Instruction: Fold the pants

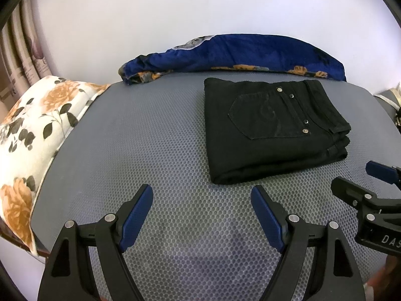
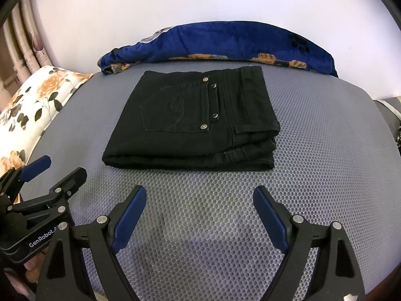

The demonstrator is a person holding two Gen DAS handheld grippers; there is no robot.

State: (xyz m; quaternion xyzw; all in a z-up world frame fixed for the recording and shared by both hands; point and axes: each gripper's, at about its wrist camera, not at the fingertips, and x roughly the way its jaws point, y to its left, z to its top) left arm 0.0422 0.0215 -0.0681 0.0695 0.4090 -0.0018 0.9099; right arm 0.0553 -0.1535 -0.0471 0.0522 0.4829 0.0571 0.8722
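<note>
Black pants (image 1: 270, 130) lie folded into a compact stack on the grey honeycomb mat (image 1: 155, 150), back pocket with metal rivets facing up. In the right wrist view the pants (image 2: 193, 123) sit straight ahead in the middle of the mat (image 2: 313, 150). My left gripper (image 1: 201, 195) is open and empty, hovering over the mat in front and to the left of the pants. My right gripper (image 2: 199, 195) is open and empty, just in front of the stack. Each gripper shows in the other's view: the right one (image 1: 361, 178) and the left one (image 2: 59, 168).
A blue floral blanket (image 1: 233, 55) lies bunched along the mat's far edge against a white wall. A white pillow with orange roses (image 1: 32, 135) lies along the left side. Curtains hang at far left.
</note>
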